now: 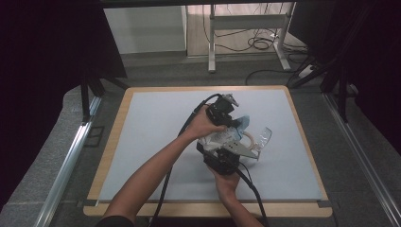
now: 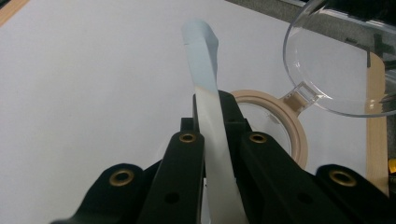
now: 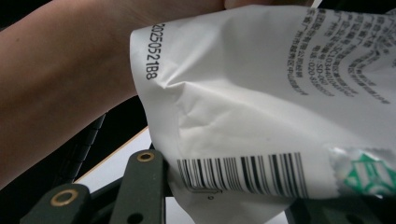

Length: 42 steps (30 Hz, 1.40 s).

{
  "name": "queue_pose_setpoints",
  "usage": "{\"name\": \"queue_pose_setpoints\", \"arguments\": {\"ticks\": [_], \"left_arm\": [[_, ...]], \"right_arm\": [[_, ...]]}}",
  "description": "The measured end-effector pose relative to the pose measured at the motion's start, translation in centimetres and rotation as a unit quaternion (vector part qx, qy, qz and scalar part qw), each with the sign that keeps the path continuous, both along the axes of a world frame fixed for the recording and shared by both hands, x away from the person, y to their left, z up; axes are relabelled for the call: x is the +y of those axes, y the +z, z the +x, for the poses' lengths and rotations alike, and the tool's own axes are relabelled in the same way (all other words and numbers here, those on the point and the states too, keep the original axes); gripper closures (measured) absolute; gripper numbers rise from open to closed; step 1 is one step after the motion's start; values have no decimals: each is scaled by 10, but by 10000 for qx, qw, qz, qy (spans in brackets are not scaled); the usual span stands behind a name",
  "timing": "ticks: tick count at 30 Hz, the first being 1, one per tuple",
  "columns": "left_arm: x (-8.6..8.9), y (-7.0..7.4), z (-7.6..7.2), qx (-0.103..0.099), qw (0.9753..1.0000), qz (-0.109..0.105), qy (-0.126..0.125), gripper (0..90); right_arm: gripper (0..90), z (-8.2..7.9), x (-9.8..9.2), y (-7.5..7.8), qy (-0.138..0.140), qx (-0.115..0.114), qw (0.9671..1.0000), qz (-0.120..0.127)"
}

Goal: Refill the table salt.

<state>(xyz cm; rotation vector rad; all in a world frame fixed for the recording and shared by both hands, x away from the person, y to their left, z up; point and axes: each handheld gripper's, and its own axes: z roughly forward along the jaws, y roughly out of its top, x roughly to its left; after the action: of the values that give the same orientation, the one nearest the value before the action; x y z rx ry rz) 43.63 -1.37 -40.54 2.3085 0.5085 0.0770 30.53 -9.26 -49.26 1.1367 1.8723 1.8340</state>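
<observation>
Both grippers sit together mid-desk, right of centre, over the grey mat [image 1: 156,142] on the wood-edged desk [image 1: 116,127].

Left gripper [image 2: 212,112]: jaws closed tight on a thin edge of the packet [image 2: 205,70]. The strip stands upright between the jaws, white lower down and pale blue at the curled top. Smooth, flexible film.

Right gripper [image 3: 224,196]: white packet [image 3: 261,107] lies right across its jaws. Crinkled glossy film with a printed barcode, a date code, small black text and a green mark at the lower right. The jaws look closed on its bottom edge, but the contact itself is hidden, so I cannot tell for sure. A forearm [image 3: 60,79] passes just behind the packet.

In the high view the packet [image 1: 218,137] is held above the mat between the left gripper [image 1: 226,118] and the right gripper [image 1: 222,152].

Container: a clear plastic jar [image 2: 268,126] with a beige ring at its mouth sits on the mat just behind the left jaws. Its clear domed lid [image 2: 341,60] is flipped open and hangs on a hinge at the ring. Contents of the jar not readable. Same jar [image 1: 249,140] and lid [image 1: 265,137] sit just right of the grippers in the high view.
</observation>
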Motion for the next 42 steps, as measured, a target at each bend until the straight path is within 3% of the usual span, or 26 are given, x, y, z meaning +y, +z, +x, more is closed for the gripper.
{"name": "queue_pose_setpoints", "arguments": {"ticks": [9, 16, 42], "left_arm": [[-3, 0, 0, 3, 10000, 23, -17, 893], [-5, 2, 0, -9, 10000, 54, -37, 893], [-6, 1, -2, -47, 9999, 96, -38, 893]], "right_arm": [[623, 0, -2, 1, -11, 10, 10000, 0], [623, -1, -3, 0, -67, 38, 9999, 135], [623, -1, -2, 0, -73, 27, 9999, 132]]}}
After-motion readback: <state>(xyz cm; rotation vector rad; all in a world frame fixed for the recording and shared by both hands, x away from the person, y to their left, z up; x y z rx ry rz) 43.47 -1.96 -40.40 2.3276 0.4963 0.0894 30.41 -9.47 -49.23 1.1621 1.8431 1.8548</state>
